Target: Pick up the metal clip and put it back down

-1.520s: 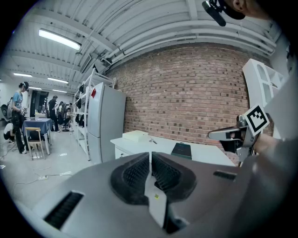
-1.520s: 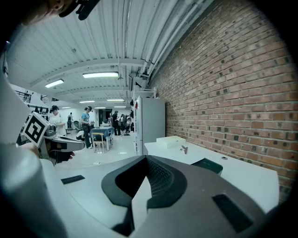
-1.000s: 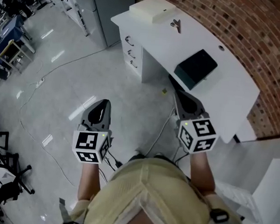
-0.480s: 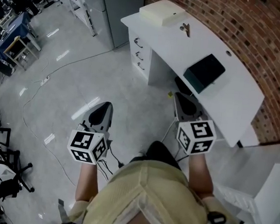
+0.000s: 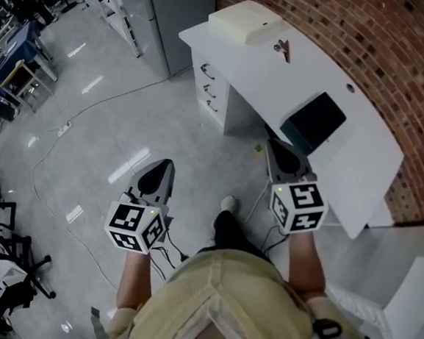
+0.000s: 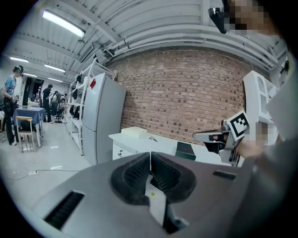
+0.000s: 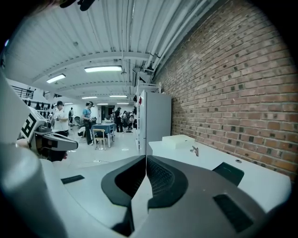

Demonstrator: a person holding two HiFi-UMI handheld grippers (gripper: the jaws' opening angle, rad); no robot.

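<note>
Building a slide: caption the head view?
Left tool and right tool shut, empty; metal clip lies on the white desk beside a white box.

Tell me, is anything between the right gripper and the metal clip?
Nothing visible. The shut right gripper hangs by the white desk. The metal clip lies bare on top, with the dark pad off to one side.

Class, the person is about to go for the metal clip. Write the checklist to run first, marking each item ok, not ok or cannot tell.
1. Sight of clip on desk: ok.
2. Gap between clip and box: ok, they lie apart.
3. Jaws of right gripper open for the grasp: not ok, shut and empty.
4. Nothing in left gripper: ok, jaws shut on nothing.
5. Position of right gripper at clip: not ok, well short of it.
</note>
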